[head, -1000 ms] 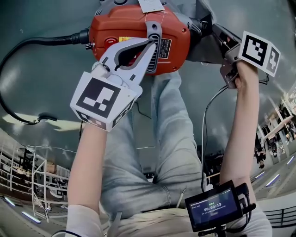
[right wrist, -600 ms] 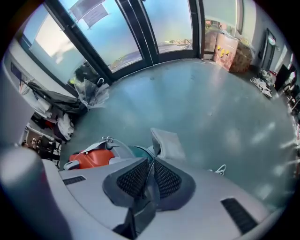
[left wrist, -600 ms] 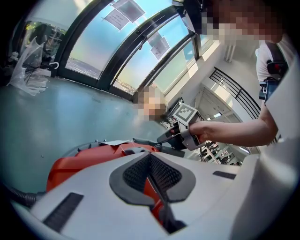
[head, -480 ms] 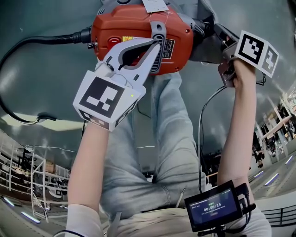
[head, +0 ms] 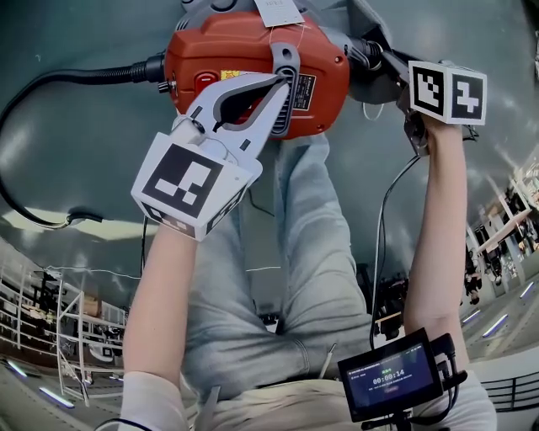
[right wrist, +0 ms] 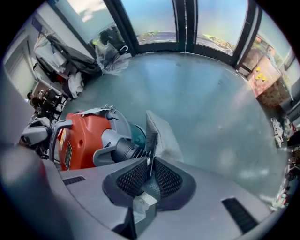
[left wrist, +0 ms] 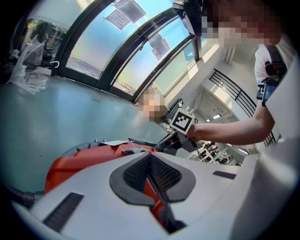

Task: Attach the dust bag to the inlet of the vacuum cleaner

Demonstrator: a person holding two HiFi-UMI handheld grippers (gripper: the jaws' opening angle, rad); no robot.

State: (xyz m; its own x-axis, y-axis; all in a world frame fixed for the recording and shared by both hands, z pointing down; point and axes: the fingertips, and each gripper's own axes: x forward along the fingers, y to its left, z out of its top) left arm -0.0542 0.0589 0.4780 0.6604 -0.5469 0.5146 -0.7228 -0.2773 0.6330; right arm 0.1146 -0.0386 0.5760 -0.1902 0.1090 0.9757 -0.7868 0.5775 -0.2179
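A red vacuum cleaner [head: 244, 50] lies on the grey floor, with its dark inlet [right wrist: 123, 148] pointing right. My left gripper [head: 279, 77] is shut on the grey handle [head: 285, 59] across the red body [left wrist: 77, 161]. My right gripper [right wrist: 150, 171] stands just right of the inlet, its marker cube [head: 447, 91] hiding the tips in the head view. A fold of the grey dust bag [right wrist: 159, 133] sits between its pads, which still touch the cloth; its jaws have just been opening a little.
A black hose [head: 67, 80] runs off to the left from the vacuum. A paper tag [head: 276, 10] hangs at its top. The person's legs [head: 286, 278] and a small screen [head: 392, 375] lie below. Bags and clutter [right wrist: 70, 65] stand by the windows.
My right gripper has rolled so that its marker cube faces the camera squarely, and it has shifted a little left toward the inlet. The left gripper and vacuum have stayed put.
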